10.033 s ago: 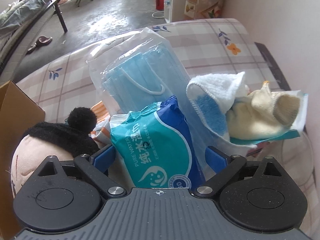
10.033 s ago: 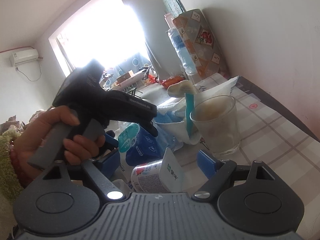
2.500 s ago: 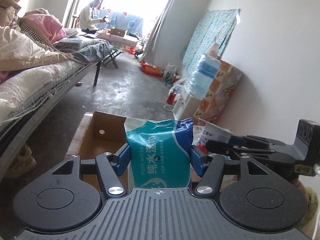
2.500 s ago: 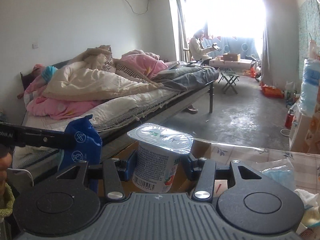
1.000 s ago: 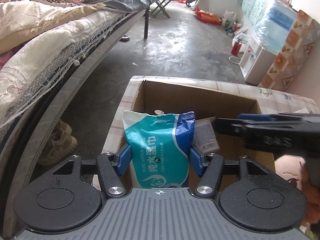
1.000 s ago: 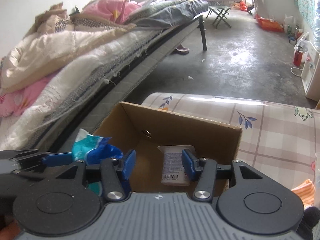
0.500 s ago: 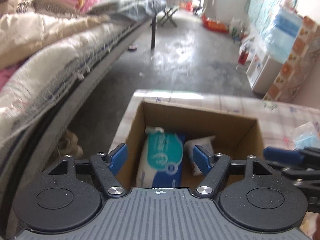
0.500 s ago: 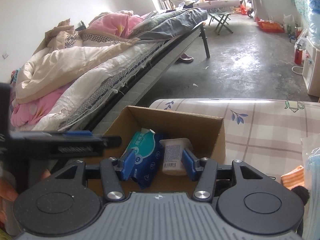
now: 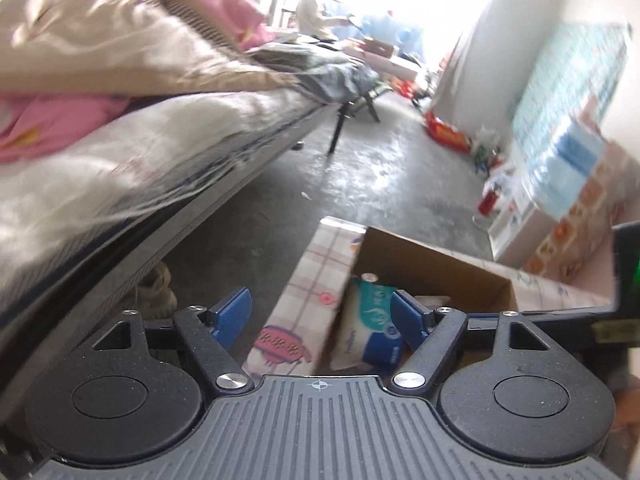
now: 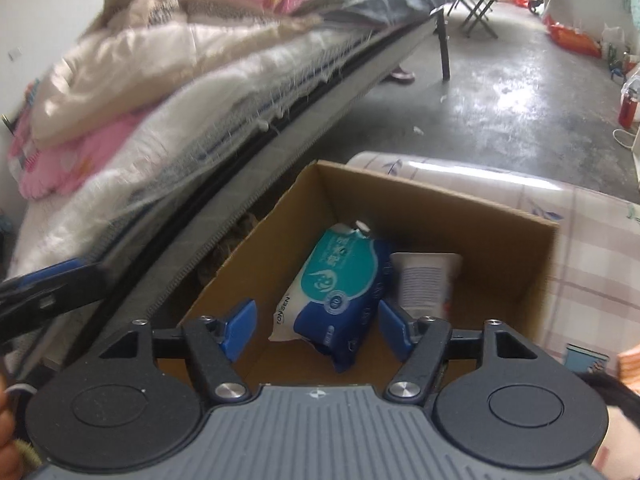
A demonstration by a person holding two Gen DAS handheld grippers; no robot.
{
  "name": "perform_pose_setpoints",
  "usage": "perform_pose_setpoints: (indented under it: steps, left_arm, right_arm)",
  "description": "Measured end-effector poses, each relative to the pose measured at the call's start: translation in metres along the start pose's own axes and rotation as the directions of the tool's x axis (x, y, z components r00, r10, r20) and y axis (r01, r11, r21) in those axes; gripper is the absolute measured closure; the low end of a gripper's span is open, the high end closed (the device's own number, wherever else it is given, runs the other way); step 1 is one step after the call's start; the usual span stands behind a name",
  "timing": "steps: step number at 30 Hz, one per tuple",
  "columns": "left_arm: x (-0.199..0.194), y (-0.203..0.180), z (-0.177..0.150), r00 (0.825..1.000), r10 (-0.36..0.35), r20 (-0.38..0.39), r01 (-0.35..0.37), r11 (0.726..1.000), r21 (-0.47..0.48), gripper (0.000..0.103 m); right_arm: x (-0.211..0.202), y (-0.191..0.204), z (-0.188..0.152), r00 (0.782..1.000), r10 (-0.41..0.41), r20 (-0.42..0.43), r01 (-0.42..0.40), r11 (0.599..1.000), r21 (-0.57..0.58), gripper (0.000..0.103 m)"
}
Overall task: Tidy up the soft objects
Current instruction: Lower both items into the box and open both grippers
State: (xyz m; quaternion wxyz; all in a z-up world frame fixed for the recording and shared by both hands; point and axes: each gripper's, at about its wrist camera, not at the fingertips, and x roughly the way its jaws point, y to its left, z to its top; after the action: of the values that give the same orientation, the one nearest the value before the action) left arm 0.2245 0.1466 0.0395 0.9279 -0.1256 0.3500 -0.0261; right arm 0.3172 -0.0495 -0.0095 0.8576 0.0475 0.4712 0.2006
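Two items lie in the cardboard box [image 10: 472, 216]: a teal-and-blue wet wipes pack [image 10: 336, 284] leaning on its side, and a white yogurt cup [image 10: 426, 280] tipped over just beside it, against the far wall. The box sits at the edge of the checked tabletop [image 10: 592, 248] next to the bed [image 10: 200, 92], presumably so that soft things can be dropped straight in from above.

The right tool [image 10: 314, 330] hangs over the box mouth, its jaws opening with nothing between them; the wipes pack lies below, untouched. The left tool [image 9: 320, 316] sits off to the box's outer side, over the tabletop edge, its jaws also opening and empty. With both empty, I judge they are free for the next pick; an orange-striped cloth [image 10: 628, 364] shows at the right.
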Motion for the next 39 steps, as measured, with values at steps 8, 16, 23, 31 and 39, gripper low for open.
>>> perform_pose_setpoints:
  steps: [8, 16, 23, 31, 39]
  left_arm:
    - [0.017, 0.04, -0.012, 0.999, -0.017, -0.045, 0.013, 0.996, -0.086, 0.026]
    - [0.029, 0.059, -0.021, 0.997, -0.034, -0.073, 0.025, 0.992, -0.128, 0.026]
    - [0.034, 0.069, -0.023, 0.996, -0.036, -0.077, 0.024, 0.987, -0.161, 0.026]
    - [0.033, 0.072, -0.024, 0.997, -0.044, -0.071, 0.031, 0.986, -0.163, 0.026]
    - [0.034, 0.072, -0.024, 0.996, -0.052, -0.07, 0.04, 0.986, -0.16, 0.026]
  right_arm:
    - [0.061, 0.022, 0.008, 0.99, -0.111, -0.092, 0.108, 0.994, -0.032, 0.007]
    - [0.091, 0.025, 0.012, 0.983, -0.15, -0.105, 0.147, 0.988, -0.042, 0.006]
    - [0.107, 0.011, 0.006, 0.984, -0.14, -0.107, 0.146, 0.988, 0.044, 0.01]
    - [0.095, -0.032, -0.002, 0.997, 0.047, -0.059, -0.028, 0.955, 0.294, 0.025]
    - [0.086, -0.062, -0.001, 0.979, 0.194, -0.056, -0.15, 0.884, 0.443, 0.014]
